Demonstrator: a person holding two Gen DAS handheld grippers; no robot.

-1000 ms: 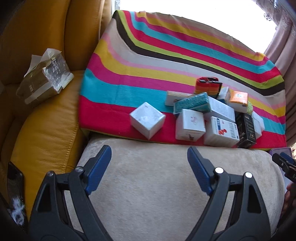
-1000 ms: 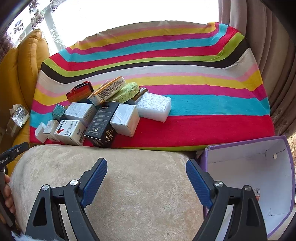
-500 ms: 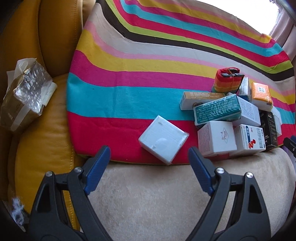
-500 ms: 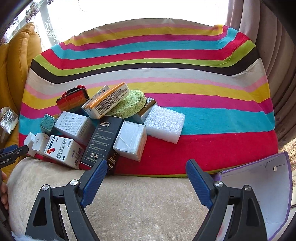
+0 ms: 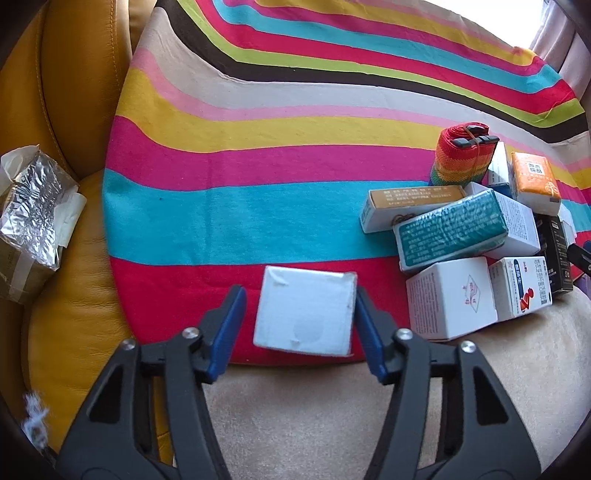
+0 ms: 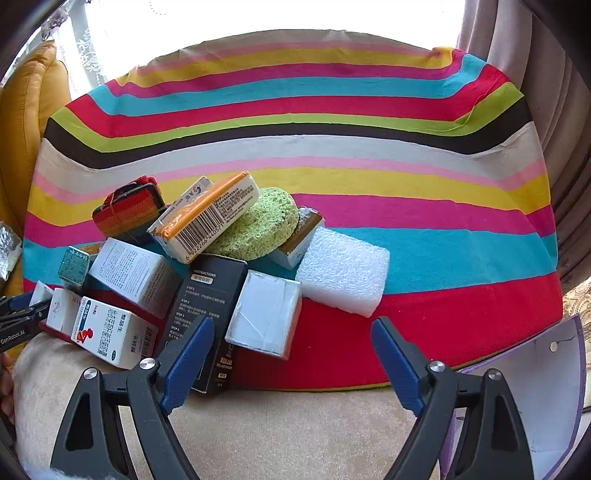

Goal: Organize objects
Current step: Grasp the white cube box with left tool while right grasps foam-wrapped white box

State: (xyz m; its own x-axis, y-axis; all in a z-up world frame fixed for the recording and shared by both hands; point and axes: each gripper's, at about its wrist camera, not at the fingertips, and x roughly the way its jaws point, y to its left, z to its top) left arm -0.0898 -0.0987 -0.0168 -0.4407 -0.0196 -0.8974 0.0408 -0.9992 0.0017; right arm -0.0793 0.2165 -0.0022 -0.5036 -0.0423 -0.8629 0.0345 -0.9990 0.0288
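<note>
Right now my left gripper (image 5: 299, 317), whose jaws have just been closing, brackets the white box (image 5: 306, 311) lying squarely between its pads, seemingly not yet pinched.

Bright daylight pours from the blown-out window (image 6: 258, 22) at the far side; both fisheye views stay sharp, curving strongly and darkening at the corners.

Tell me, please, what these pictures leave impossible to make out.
- Purple box, right wrist view: the frame edge cuts it, hiding part of its inside.
- Foil parcel, left wrist view: cut off at the left edge.
- Teal box, left wrist view: print too small to read.
</note>
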